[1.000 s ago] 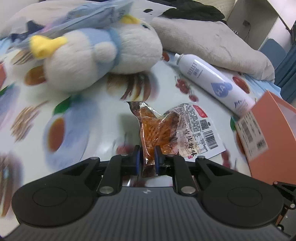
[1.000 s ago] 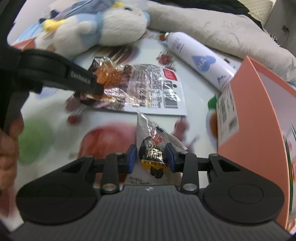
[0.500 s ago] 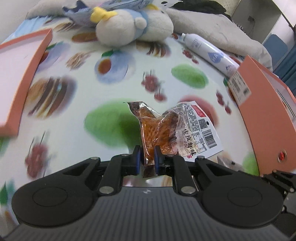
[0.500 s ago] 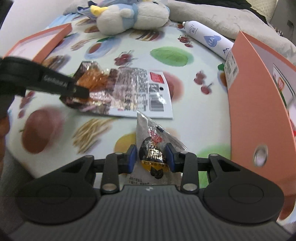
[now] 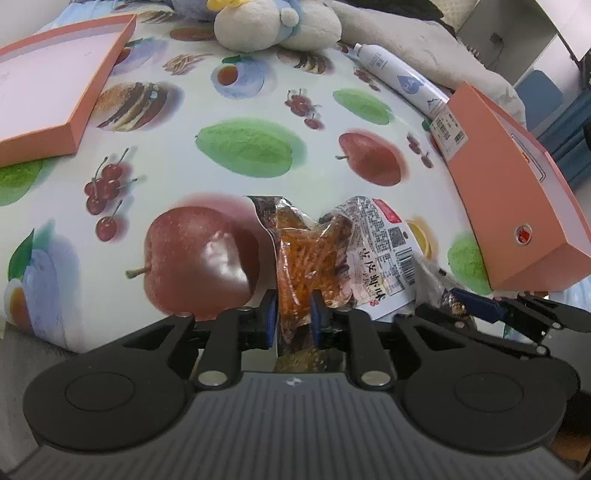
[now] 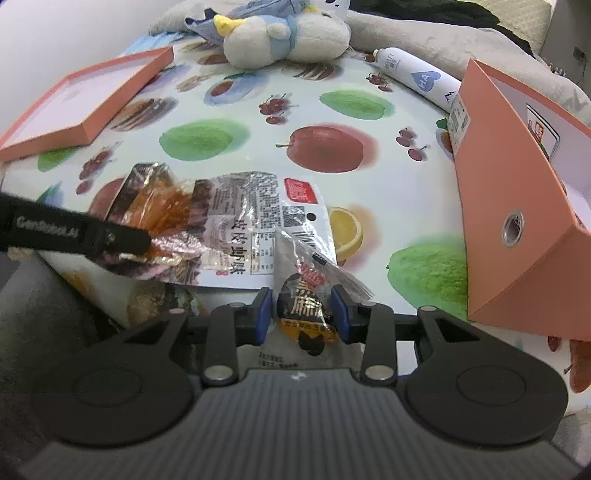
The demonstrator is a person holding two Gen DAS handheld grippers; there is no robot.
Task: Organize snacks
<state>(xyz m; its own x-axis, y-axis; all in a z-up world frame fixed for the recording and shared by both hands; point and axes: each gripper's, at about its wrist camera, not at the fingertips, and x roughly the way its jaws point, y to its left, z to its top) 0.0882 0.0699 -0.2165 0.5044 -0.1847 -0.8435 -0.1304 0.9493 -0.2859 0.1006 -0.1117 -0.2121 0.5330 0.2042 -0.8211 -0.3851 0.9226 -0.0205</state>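
a fruit-print cloth (image 5: 251, 144) covers the counter, an orange box (image 5: 517, 184) at its right edge. left of the box, past the cloth's near edge, the left tongs (image 5: 293, 317) have a clear bag of orange sticks (image 5: 314, 254) between their blue pads, the jaws opening. just nearer the box, the right tongs (image 6: 301, 314) grip a small dark packet (image 6: 306, 302). a lid (image 6: 85, 107) lies far left; a plush (image 6: 284, 35) and a bottle (image 6: 417, 79) lie behind.

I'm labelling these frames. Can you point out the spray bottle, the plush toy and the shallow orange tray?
spray bottle (image 6: 417, 79), right wrist view, on its heart logo.
plush toy (image 6: 280, 38), right wrist view, on its pale body.
shallow orange tray (image 5: 88, 99), left wrist view, on its side wall.
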